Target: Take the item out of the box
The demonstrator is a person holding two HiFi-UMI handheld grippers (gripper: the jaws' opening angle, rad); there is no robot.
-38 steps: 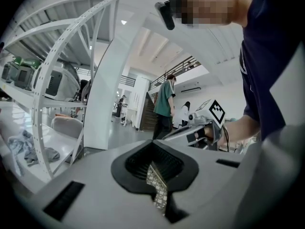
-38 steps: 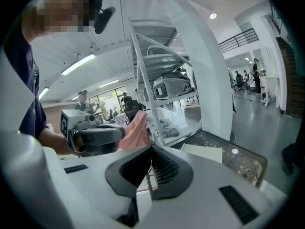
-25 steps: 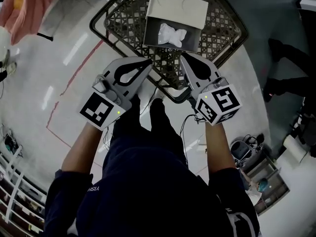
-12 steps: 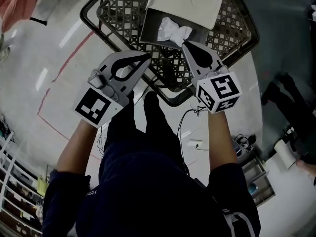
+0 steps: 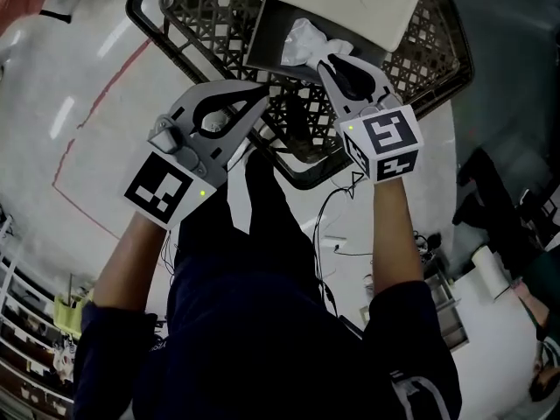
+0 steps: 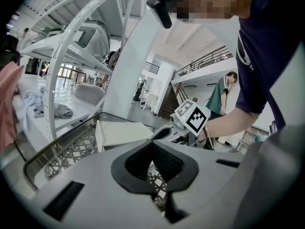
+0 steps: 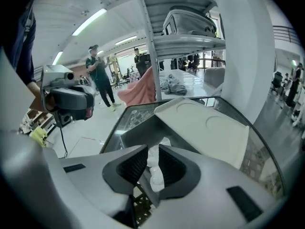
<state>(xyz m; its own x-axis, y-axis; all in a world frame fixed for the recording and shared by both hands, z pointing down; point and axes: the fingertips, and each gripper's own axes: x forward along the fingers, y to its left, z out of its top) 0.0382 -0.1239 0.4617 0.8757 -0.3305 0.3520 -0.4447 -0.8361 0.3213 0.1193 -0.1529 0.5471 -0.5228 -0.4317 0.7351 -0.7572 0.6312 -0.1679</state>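
The left gripper (image 5: 260, 94), pressed together on nothing, hovers over the near edge of the lattice bench (image 5: 206, 11). Farther on, the right gripper (image 5: 325, 59) pinches the crumpled white item (image 5: 302, 38) inside the open box (image 5: 265, 46). A second ago it hung short of the box.

Crumpled white item (image 5: 302, 38), sticking up from open box (image 5: 265, 40), lid (image 5: 350, 3) flipped back
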